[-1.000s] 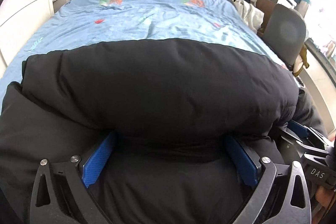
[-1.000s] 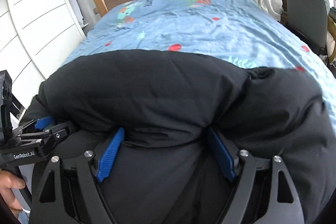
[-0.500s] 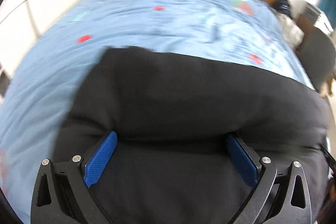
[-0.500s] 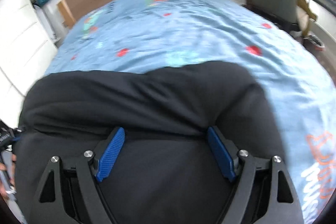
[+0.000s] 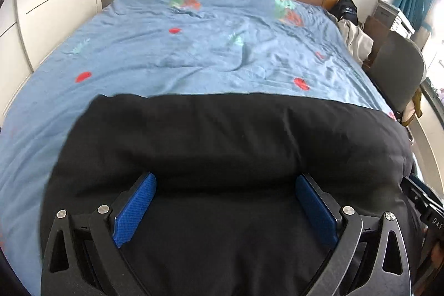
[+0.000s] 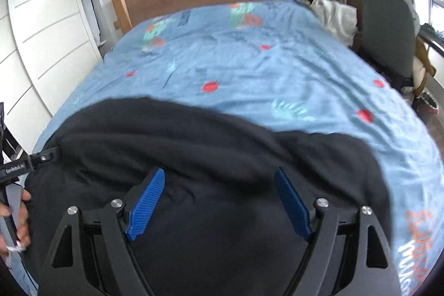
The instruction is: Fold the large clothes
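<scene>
Both tools spread wide, gripping nothing: left tool [image 5: 224,208] and right tool [image 6: 219,201] press into black coat [image 5: 222,146] on bed [image 5: 194,54], likely flattening the fold.

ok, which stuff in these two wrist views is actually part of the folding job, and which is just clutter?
Job:
black garment, bunched on the bed
left gripper, jaws wide, garment between them
right gripper, same
blue bedspread, the work surface

Lying about:
grey chair
beige cloth pile
black bag
white wardrobe
</scene>
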{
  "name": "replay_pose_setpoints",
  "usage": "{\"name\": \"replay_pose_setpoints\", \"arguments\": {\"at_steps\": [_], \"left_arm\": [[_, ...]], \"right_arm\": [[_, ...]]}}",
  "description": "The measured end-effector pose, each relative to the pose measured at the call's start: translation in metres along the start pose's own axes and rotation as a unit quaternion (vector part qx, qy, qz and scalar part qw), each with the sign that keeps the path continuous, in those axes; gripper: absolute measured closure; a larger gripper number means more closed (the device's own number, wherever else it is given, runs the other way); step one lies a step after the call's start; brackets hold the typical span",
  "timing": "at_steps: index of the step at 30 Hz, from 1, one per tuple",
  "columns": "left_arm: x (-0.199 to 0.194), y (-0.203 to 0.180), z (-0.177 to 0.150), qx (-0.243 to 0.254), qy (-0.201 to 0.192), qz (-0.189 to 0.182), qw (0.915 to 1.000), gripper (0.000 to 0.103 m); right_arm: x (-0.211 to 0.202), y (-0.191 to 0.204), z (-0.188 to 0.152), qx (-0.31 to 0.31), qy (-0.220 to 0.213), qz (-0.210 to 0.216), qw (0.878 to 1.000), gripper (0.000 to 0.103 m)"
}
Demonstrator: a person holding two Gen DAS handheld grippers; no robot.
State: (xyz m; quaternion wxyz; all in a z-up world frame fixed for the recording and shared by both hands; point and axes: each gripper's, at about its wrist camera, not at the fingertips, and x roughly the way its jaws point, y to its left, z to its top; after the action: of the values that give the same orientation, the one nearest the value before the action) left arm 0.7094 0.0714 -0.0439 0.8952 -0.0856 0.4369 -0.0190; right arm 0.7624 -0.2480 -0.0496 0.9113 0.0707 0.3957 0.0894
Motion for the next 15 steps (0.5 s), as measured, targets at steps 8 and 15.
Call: {"name": "replay_pose_setpoints", "arguments": {"at_steps": [8,15], "left_arm": [[0.035,0.002,0.009,-0.023,0.030,0.006,0.9993,0.001],[-0.013,0.012,-0.008,0.000,0.006,0.016,0.9999,0.001]], "right_arm": [[0.045,-0.029,-0.001,0.086,0.024,0.021,0.996,0.022],[0.002,-0.022,-0.010,0.055,0.009,0.015,0.998,0.022]]}}
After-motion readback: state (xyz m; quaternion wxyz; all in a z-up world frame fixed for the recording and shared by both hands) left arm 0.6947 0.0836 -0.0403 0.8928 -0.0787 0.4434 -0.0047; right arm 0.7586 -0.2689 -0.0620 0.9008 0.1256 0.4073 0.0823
